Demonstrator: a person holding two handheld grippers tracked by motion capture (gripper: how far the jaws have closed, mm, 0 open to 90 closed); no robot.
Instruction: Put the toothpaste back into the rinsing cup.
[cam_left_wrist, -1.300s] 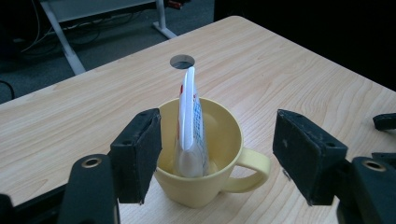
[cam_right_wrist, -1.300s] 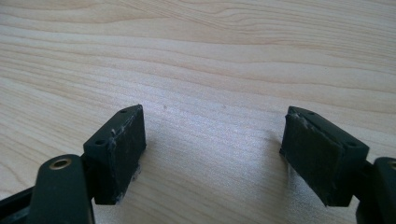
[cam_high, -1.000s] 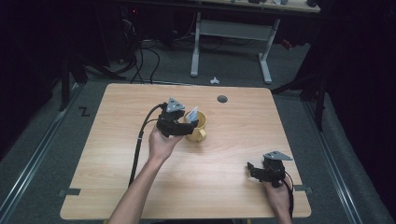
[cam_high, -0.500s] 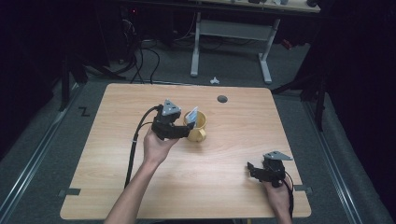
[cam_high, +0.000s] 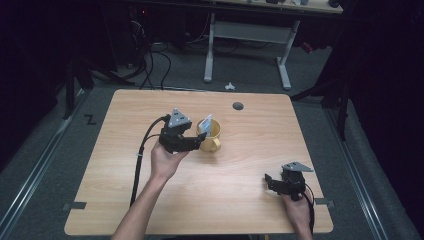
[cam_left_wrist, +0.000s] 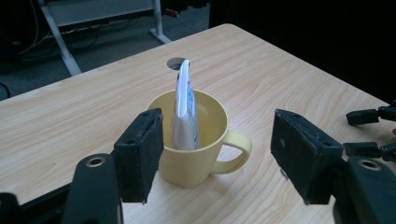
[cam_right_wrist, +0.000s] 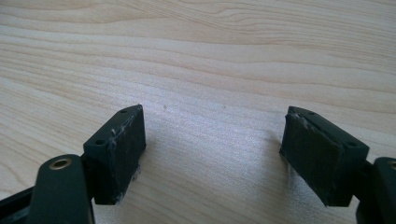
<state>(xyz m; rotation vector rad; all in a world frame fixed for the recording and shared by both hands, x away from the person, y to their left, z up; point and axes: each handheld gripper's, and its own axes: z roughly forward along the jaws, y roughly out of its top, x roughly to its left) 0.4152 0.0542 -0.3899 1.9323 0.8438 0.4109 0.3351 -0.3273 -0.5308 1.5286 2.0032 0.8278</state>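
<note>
You are holding your left gripper (cam_high: 196, 141) against the near side of a yellow mug (cam_high: 211, 138) that is standing upright a little left of the middle of the wooden table (cam_high: 120, 190). In the left gripper view the two black jaws are standing wide apart around the mug (cam_left_wrist: 194, 140), one pad (cam_left_wrist: 140, 154) sitting just beside the mug's wall and the other pad (cam_left_wrist: 301, 158) standing off beyond the handle (cam_left_wrist: 236, 151). Whether the nearer pad is touching the wall cannot be told, and nothing is being squeezed, so the gripper is released.

A white squeeze tube (cam_left_wrist: 184, 114) with blue and red print is leaning inside the mug, its flat sealed end sticking up above the rim. In the high view the tube (cam_high: 205, 123) is tilting toward the mug's far left edge. The handle is pointing toward your side of the table, to the right of your left gripper. Behind the mug, the round grommet hole (cam_high: 238, 106) is sitting near the table's far edge.

You are resting your right gripper (cam_high: 272, 182) low on the near right part of the table, well apart from the mug. In the right gripper view its jaws are spread wide over bare wood grain, with one pad (cam_right_wrist: 116, 154) at the left and the other (cam_right_wrist: 320, 156) at the right. It is gripping nothing.
</note>
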